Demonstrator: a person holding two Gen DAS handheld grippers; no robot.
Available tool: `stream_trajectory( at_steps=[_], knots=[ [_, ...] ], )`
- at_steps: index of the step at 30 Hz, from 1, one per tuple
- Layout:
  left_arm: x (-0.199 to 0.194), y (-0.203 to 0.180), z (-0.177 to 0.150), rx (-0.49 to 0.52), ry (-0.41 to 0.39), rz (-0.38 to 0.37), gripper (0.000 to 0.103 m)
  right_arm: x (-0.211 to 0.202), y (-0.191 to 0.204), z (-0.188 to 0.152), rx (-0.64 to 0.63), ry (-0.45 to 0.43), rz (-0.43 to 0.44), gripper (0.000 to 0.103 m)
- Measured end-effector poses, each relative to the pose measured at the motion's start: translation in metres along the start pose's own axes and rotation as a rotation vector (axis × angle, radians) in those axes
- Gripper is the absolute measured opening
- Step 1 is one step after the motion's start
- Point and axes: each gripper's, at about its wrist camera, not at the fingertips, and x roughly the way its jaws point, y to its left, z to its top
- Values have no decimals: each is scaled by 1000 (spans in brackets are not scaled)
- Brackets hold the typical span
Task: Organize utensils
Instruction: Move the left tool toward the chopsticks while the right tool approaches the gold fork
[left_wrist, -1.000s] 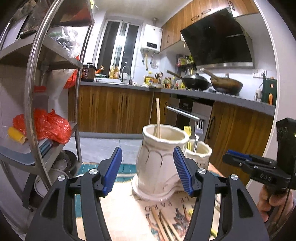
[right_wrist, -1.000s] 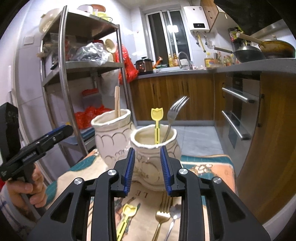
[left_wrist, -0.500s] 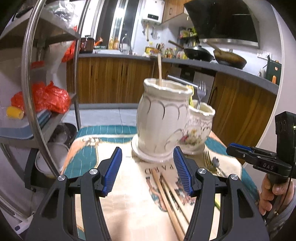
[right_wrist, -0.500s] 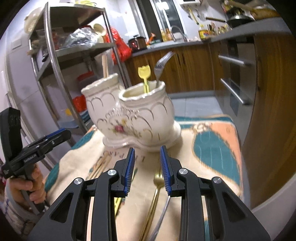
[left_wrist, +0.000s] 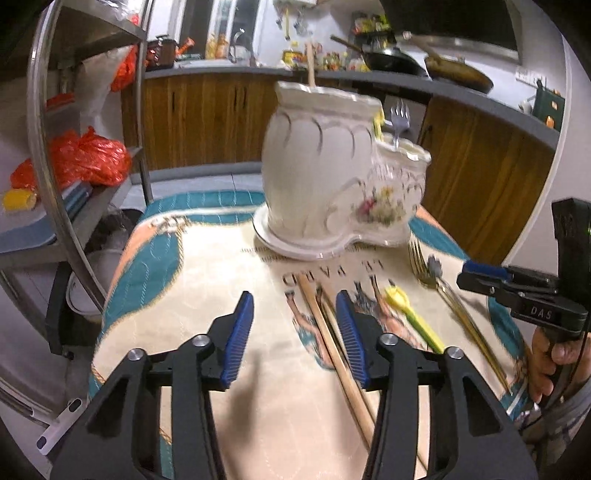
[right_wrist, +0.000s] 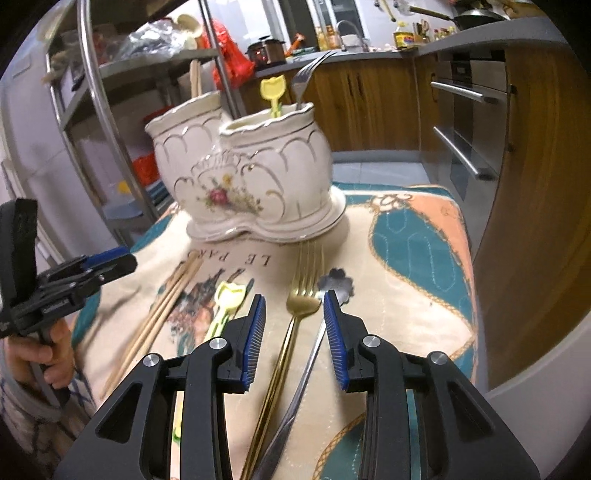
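A white two-pot ceramic holder (left_wrist: 332, 184) (right_wrist: 251, 177) stands on a patterned cloth (left_wrist: 207, 273) (right_wrist: 406, 266); it holds a chopstick, a yellow tulip pick and a fork. Wooden chopsticks (left_wrist: 328, 343) (right_wrist: 162, 306), a yellow tulip pick (left_wrist: 410, 314) (right_wrist: 225, 302), a gold fork (right_wrist: 291, 332) (left_wrist: 439, 295) and a silver spoon (right_wrist: 317, 343) lie on the cloth. My left gripper (left_wrist: 294, 332) is open above the cloth, left of the chopsticks. My right gripper (right_wrist: 294, 330) is open, straddling the gold fork and silver spoon.
A steel shelf rack (left_wrist: 40, 147) with red bags stands left of the table. Wooden cabinets (left_wrist: 480, 177) and an oven (right_wrist: 465, 122) line the far side. The table's right edge (right_wrist: 469, 295) drops off close to the spoon.
Both grippers have tilted down and lowered toward the cloth. The left jaws have narrowed somewhat; the right jaws have opened wider and now sit over the fork and spoon.
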Motion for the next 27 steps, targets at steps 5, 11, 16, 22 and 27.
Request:
stream_trajectory(
  at_steps=[5,11,16,22,27],
  knots=[
    [7,-7,-6,37,54,-7,35,5,5,-1,-31,41,-3,33],
    [17,-12,-12,71,107,-3,33,11,10,-3,-58,86,-4,27],
    [20,-18,-15,105,131,3,33,16,13,-8,-65,134,-30,25],
    [21,-21,-16,120,137,16,33,20,18,-9,-95,153,-55,22],
    [23,-21,-14,115,146,16,26,24,17,-6,-80,158,-49,13]
  ],
)
